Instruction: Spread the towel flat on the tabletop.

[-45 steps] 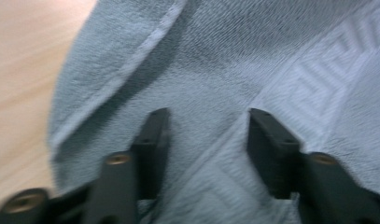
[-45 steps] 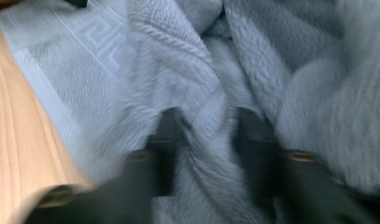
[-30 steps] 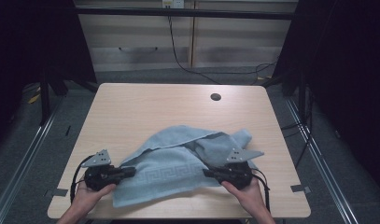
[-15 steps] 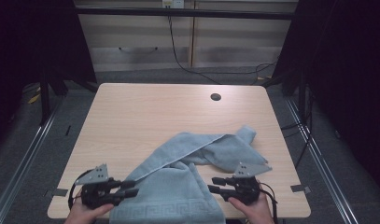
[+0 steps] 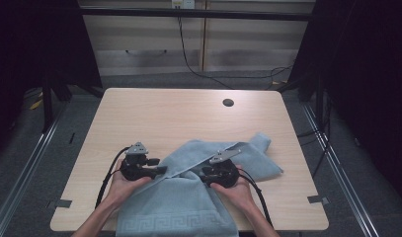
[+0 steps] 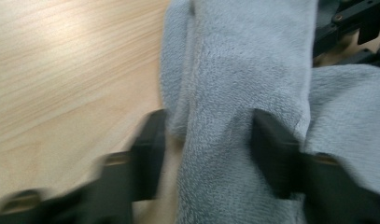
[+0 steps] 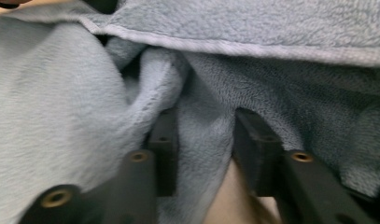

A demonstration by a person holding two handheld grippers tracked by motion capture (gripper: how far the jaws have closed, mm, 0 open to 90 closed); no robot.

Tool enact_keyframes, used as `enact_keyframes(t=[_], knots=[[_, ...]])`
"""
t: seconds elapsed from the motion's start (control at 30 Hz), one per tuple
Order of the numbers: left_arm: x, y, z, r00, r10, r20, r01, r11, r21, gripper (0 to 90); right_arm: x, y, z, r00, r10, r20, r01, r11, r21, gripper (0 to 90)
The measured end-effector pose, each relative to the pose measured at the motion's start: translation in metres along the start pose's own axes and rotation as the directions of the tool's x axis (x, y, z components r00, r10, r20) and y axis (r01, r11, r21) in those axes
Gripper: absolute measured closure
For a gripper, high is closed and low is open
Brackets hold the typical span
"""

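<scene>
Looking down on a pale wooden table with 1 light blue towel spread rumpled over its near half. Patterned hem of the towel hanging over the near edge; far corner reaching toward the right side, well short of the small round hole near the far edge.

Held in 2 hands, 2 tongs facing each other across a raised fold running diagonally through the cloth. Left gripper gripped by the left hand, lying at the towel's left border and pointing right. Right gripper in the right hand, resting on top of the towel and pointing left, just beside the other.

Seen from the left gripper view: jaws spread on either side of a thick ridge of towel, just now closing in, 1 jaw against the pile, the other barely at its edge, bare wood alongside.

Seen from the right gripper view: jaws parted and just now widening, sunk into soft folds, a tongue of cloth lying loose between them, not pinched.
</scene>
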State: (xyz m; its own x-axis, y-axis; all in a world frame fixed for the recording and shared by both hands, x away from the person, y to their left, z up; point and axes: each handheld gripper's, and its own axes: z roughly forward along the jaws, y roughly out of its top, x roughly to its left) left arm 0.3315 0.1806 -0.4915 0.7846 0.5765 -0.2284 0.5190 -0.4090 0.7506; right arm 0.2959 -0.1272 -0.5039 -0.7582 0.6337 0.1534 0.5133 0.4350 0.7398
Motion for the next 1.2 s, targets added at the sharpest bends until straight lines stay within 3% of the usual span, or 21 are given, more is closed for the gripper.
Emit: enact_keyframes(t=[0.03, 0.1, 0.13, 0.2, 0.23, 0.3, 0.33, 0.37, 0.5, 0.57, 0.73, 0.83, 0.87, 0.93, 0.97, 1.0, 1.03, 1.07, 1.1, 1.2], knots=[[0.000, -0.001, 0.000, 1.0000, 0.003, -0.008, -0.003, 1.0000, 0.005, 79.6, 0.000, -0.002, 0.004, 0.9996, -0.019, 0.020, 0.019, 1.000, -0.004, 57.4], [0.001, -0.001, -0.003, 0.9999, 0.003, -0.010, -0.003, 1.0000, -0.001, 83.3, 0.001, -0.003, 0.004, 0.9985, -0.025, 0.048, 0.026, 1.000, -0.014, 65.6], [0.002, -0.001, -0.005, 0.9998, -0.008, -0.016, 0.008, 0.9999, -0.015, 83.3, 0.001, -0.003, 0.004, 0.9985, -0.025, 0.048, 0.026, 1.000, -0.014, 65.6], [0.007, -0.002, -0.011, 0.9990, -0.043, -0.009, 0.043, 0.9984, -0.038, 84.0, 0.003, -0.004, 0.002, 0.9974, -0.044, 0.057, 0.044, 0.999, -0.005, 81.6], [0.012, -0.006, -0.018, 0.9981, -0.058, -0.023, 0.057, 0.9976, -0.040, 84.4, 0.008, -0.004, -0.002, 0.9939, -0.065, 0.090, 0.063, 0.998, 0.022, 87.1], [0.013, -0.008, -0.021, 0.9977, -0.061, -0.030, 0.060, 0.9974, -0.039, 84.5, 0.009, -0.005, -0.006, 0.9931, -0.064, 0.098, 0.061, 0.998, 0.033, 87.5], [0.015, -0.011, -0.025, 0.9971, -0.071, -0.026, 0.070, 0.9967, -0.042, 84.6, 0.009, -0.010, -0.017, 0.9956, -0.030, 0.088, 0.027, 0.999, 0.030, 87.8], [0.016, -0.015, -0.028, 0.9966, -0.081, -0.018, 0.080, 0.9960, -0.040, 84.6, 0.009, -0.010, -0.017, 0.9956, -0.030, 0.088, 0.027, 0.999, 0.030, 87.8], [0.014, -0.025, -0.039, 0.9969, -0.079, -0.002, 0.079, 0.9965, -0.029, 84.6, 0.008, -0.031, -0.043, 0.9959, 0.000, 0.090, -0.003, 0.999, 0.033, 87.8], [0.006, -0.031, -0.044, 0.9981, -0.060, 0.011, 0.061, 0.9981, -0.015, 84.6, 0.014, -0.049, -0.062, 0.9964, 0.022, 0.082, -0.024, 0.999, 0.024, 87.8], [-0.021, -0.051, -0.055, 0.9967, -0.031, 0.075, 0.028, 0.9987, 0.042, 84.6, 0.026, -0.065, -0.087, 0.9964, 0.041, 0.074, -0.041, 0.999, 0.002, 87.7], [-0.037, -0.065, -0.061, 0.9930, -0.029, 0.114, 0.020, 0.9970, 0.074, 84.6, 0.037, -0.078, -0.094, 0.9969, 0.058, 0.052, -0.059, 0.998, 0.018, 87.2], [-0.046, -0.074, -0.066, 0.9899, -0.018, 0.141, 0.005, 0.9959, 0.090, 84.4, 0.044, -0.081, -0.096, 0.9978, 0.046, 0.048, -0.047, 0.999, 0.023, 83.5], [-0.048, -0.077, -0.068, 0.9895, -0.019, 0.143, 0.006, 0.9959, 0.090, 84.1, 0.045, -0.081, -0.099, 0.9978, 0.049, 0.046, -0.050, 0.999, 0.016, 79.3], [-0.048, -0.079, -0.071, 0.9884, -0.024, 0.150, 0.011, 0.9965, 0.083, 80.3, 0.041, -0.077, -0.107, 0.9957, 0.070, 0.061, -0.067, 0.997, -0.041, 67.2], [-0.047, -0.079, -0.072, 0.9884, -0.015, 0.151, 0.004, 0.9972, 0.075, 80.3, 0.041, -0.077, -0.107, 0.9957, 0.070, 0.061, -0.067, 0.997, -0.041, 67.2], [-0.044, -0.077, -0.074, 0.9890, -0.025, 0.145, 0.019, 0.9988, 0.046, 74.5, 0.036, -0.076, -0.110, 0.9942, 0.086, 0.063, -0.082, 0.994, -0.065, 64.0], [-0.038, -0.068, -0.074, 0.9893, -0.025, 0.144, 0.024, 0.9997, 0.007, 67.7, 0.019, -0.071, -0.121, 0.9850, 0.129, 0.115, -0.114, 0.985, -0.129, 58.4], [-0.038, -0.068, -0.074, 0.9893, -0.025, 0.144, 0.024, 0.9997, 0.007, 64.5, 0.019, -0.071, -0.121, 0.9850, 0.129, 0.115, -0.114, 0.985, -0.129, 58.4], [-0.033, -0.051, -0.067, 0.9924, -0.017, 0.122, 0.021, 0.9993, -0.031, 59.3, -0.008, -0.068, -0.131, 0.9609, 0.202, 0.189, -0.169, 0.970, -0.177, 53.8]])
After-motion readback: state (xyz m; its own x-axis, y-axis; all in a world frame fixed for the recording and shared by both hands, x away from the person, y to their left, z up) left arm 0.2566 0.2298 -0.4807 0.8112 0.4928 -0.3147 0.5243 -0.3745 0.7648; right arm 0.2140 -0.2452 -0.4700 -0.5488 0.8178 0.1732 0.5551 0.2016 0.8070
